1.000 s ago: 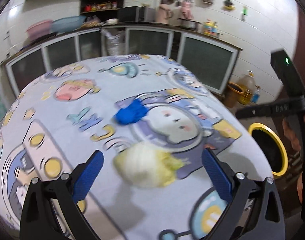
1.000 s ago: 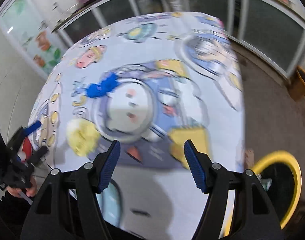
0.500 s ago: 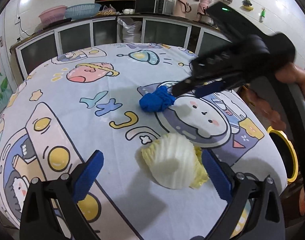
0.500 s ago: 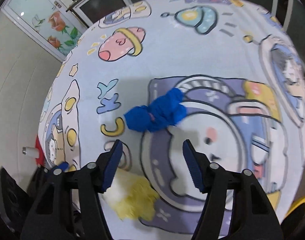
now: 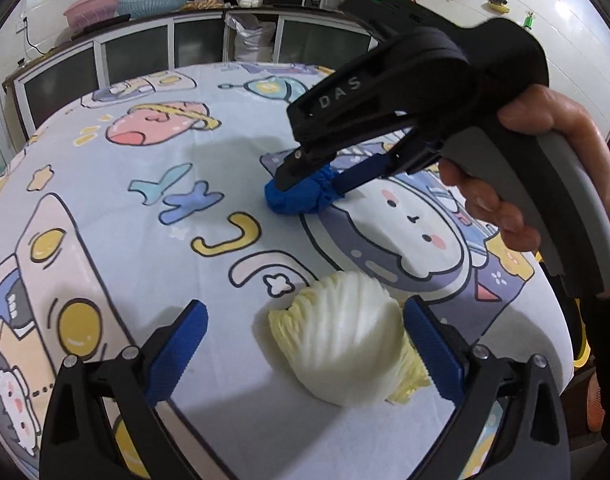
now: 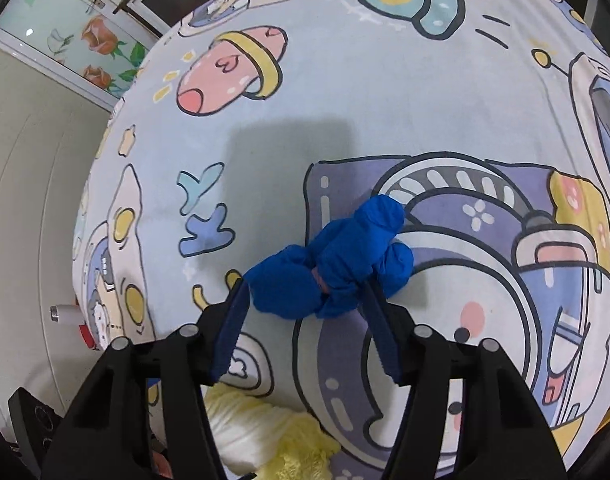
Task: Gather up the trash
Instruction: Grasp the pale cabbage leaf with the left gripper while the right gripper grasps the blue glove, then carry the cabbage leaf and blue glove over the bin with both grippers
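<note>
right tongs [image 6: 305, 304] astride blue glove [image 6: 333, 260], cabbage piece [image 5: 345, 340] nearby

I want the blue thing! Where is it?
The blue bundle lies mid-table on the astronaut picture, between the right gripper's jaws, beyond the cabbage.

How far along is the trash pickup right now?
Nothing looks collected yet: both pieces lie on the table. In hand: the right tongs are open with a finger on each side of the blue wad, not yet closed. The left tongs are open, with the cabbage leaf between the fingers. Left: grasp, lift and drop both; no bin is visible.
</note>
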`<act>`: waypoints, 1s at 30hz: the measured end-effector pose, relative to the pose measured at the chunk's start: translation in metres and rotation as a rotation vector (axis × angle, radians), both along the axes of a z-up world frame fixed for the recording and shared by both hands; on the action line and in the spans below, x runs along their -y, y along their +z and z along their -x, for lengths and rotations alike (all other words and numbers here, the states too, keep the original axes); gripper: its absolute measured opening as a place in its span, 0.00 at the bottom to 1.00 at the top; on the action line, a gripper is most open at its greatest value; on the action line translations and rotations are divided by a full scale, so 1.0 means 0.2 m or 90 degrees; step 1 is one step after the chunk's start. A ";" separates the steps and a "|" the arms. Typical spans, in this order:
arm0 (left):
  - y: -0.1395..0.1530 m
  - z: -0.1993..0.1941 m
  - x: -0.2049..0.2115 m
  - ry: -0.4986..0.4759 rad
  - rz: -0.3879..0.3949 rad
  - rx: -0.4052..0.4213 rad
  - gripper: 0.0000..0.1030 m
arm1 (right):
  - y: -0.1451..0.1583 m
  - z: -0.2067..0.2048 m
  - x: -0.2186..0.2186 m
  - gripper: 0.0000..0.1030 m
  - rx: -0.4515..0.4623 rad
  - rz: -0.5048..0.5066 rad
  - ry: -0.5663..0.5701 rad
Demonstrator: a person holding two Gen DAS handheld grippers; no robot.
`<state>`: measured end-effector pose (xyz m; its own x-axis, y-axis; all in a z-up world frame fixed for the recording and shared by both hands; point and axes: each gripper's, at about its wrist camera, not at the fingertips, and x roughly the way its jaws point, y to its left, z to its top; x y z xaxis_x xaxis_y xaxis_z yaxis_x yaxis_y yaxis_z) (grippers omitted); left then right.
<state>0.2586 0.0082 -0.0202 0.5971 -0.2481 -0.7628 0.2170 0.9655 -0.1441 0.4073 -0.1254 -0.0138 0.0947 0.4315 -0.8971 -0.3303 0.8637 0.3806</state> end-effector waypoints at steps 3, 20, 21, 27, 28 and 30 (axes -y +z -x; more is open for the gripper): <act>-0.03 -0.02 0.00 -0.005 0.018 -0.018 0.86 | -0.02 -0.02 -0.01 0.52 -0.003 0.004 -0.001; 0.08 0.10 0.04 -0.045 0.033 0.000 0.32 | 0.09 0.03 0.00 0.13 0.023 -0.001 0.012; 0.10 0.11 0.03 -0.041 0.036 0.003 0.32 | 0.11 0.04 0.01 0.11 0.026 -0.003 0.011; 0.19 0.19 -0.03 -0.026 0.040 0.029 0.32 | 0.21 0.10 0.01 0.07 0.042 -0.016 0.020; 0.21 0.21 -0.04 -0.023 0.040 0.034 0.32 | 0.22 0.11 0.01 0.07 0.045 -0.017 0.021; 0.24 0.24 -0.06 -0.017 0.041 0.044 0.32 | 0.25 0.14 0.01 0.06 0.053 -0.020 0.022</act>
<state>0.2114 0.0208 0.0275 0.6408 -0.3123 -0.7013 0.2544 0.9483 -0.1898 0.3784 -0.1283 0.0371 0.1532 0.4638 -0.8726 -0.3909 0.8394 0.3775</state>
